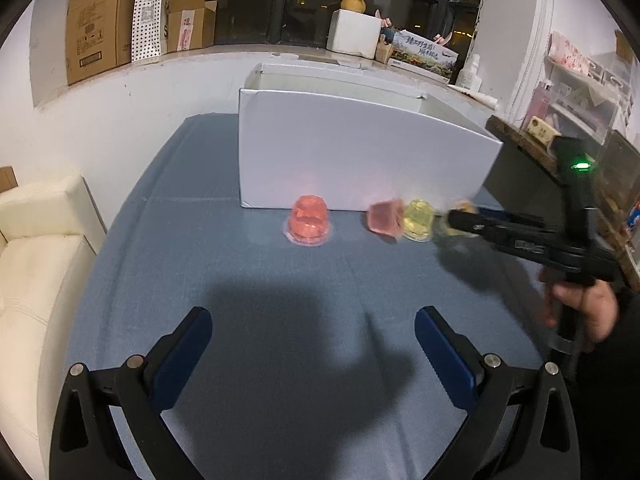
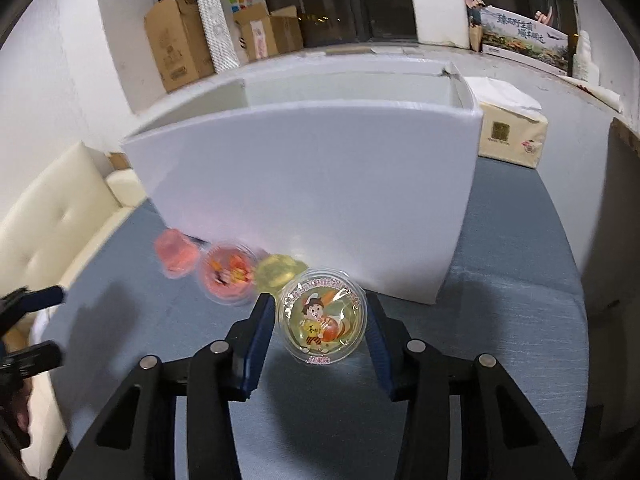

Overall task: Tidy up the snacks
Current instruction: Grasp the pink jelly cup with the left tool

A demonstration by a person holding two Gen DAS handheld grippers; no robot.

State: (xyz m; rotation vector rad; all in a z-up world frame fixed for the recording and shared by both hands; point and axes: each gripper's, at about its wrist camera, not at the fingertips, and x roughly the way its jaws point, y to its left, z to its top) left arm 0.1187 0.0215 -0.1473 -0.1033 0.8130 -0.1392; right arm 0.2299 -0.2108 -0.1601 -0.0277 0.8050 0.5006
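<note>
Right tongs closed around yellow jelly cup, printed lid facing camera, just in front of white box. Left tongs spread wide, holding nothing, above blue table. Red jelly cup, pink cup, second yellow cup sit along box front.

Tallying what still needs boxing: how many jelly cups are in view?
4: a yellow jelly cup between the right gripper fingers, and a yellow, a tipped pink and a pink one along the white box.
</note>
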